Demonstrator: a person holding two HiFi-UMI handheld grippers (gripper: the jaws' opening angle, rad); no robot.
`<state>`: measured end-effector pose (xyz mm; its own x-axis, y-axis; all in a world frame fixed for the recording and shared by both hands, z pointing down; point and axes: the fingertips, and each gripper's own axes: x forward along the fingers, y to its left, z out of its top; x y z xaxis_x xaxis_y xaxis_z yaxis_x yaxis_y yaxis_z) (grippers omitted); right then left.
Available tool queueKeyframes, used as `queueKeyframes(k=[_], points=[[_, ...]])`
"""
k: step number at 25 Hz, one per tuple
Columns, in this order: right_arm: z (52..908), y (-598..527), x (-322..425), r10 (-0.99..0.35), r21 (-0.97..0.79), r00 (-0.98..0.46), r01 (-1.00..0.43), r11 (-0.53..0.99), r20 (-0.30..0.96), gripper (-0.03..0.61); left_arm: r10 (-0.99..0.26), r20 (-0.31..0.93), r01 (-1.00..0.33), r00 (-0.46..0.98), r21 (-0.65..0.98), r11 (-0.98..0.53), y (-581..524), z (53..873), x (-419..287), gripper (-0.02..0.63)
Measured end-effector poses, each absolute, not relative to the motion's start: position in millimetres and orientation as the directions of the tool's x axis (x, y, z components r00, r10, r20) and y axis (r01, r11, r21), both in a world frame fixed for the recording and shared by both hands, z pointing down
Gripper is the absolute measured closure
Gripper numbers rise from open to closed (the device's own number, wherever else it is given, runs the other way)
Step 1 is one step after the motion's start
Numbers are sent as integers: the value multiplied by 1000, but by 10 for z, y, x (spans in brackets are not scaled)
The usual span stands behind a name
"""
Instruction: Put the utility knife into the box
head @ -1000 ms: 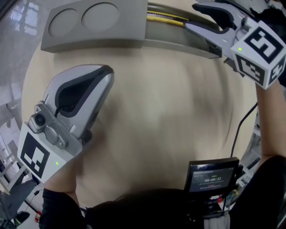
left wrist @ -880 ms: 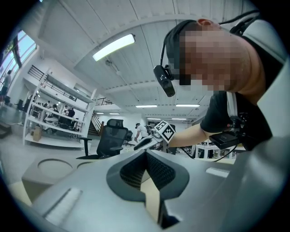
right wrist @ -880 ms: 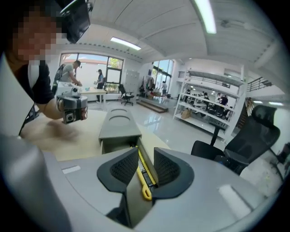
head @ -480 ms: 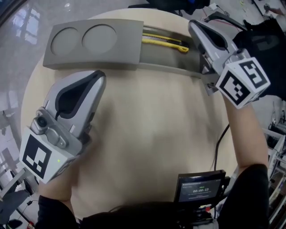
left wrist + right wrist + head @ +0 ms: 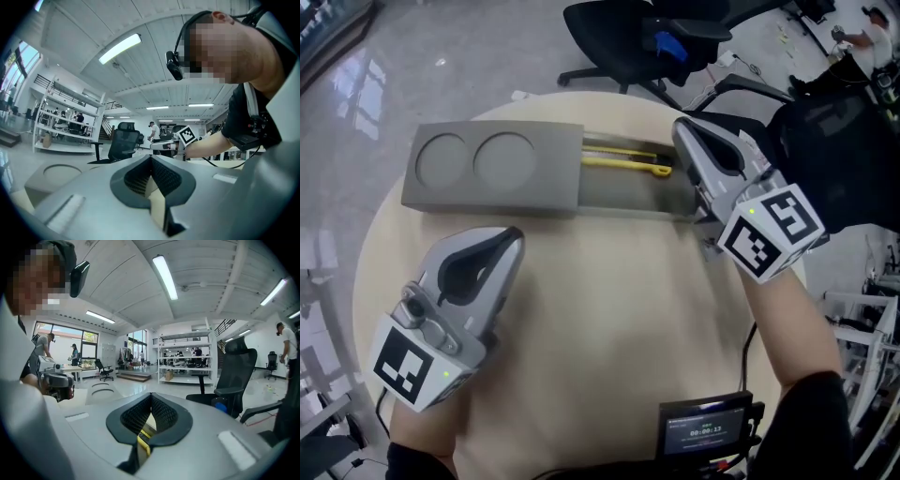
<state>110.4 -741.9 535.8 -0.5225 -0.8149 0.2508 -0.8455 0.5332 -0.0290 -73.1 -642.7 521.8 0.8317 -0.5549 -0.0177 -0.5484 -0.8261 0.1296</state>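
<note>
Since yellow plastic utility knife (image 5: 625, 163) lies lengthwise in grey oblong box (image 5: 546, 192), just left of my right gripper (image 5: 682, 133), R nearer than left gripper (image 5: 512, 240); both jaw pairs pressed together, empty.

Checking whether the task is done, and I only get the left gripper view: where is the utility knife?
Observer: The yellow utility knife lies inside the open part of the gray box.
Operator: Is the right gripper holding it?
Observer: No. The right gripper is shut with nothing between its jaws, beside the knife's right end.
Operator: And the lid?
Observer: The lid covers only the box's left part; the knife's section is uncovered.
</note>
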Motion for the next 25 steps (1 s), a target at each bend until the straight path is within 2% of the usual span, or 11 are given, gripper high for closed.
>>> queueKeyframes(k=[4,12,18,25], points=[[5398,-7403,1098,-826,-51,-511,-856,515,237,566,-563,54,-565,825,134,-814,-6405,5358,-774,615],[5286,-7211,1060,-860,-102,-466,-885,455,209,567,-646,6,-640,763,138,-756,-6401,5005,-824,615],[4808,-6726,973,-855,-122,-468,-883,452,223,568,-676,-2,-661,737,210,-721,-6006,4488,-979,615],[4053,-6054,1031,-851,-91,-474,-880,466,226,568,-697,-1,-683,717,201,-702,-5423,3778,-1254,615]])
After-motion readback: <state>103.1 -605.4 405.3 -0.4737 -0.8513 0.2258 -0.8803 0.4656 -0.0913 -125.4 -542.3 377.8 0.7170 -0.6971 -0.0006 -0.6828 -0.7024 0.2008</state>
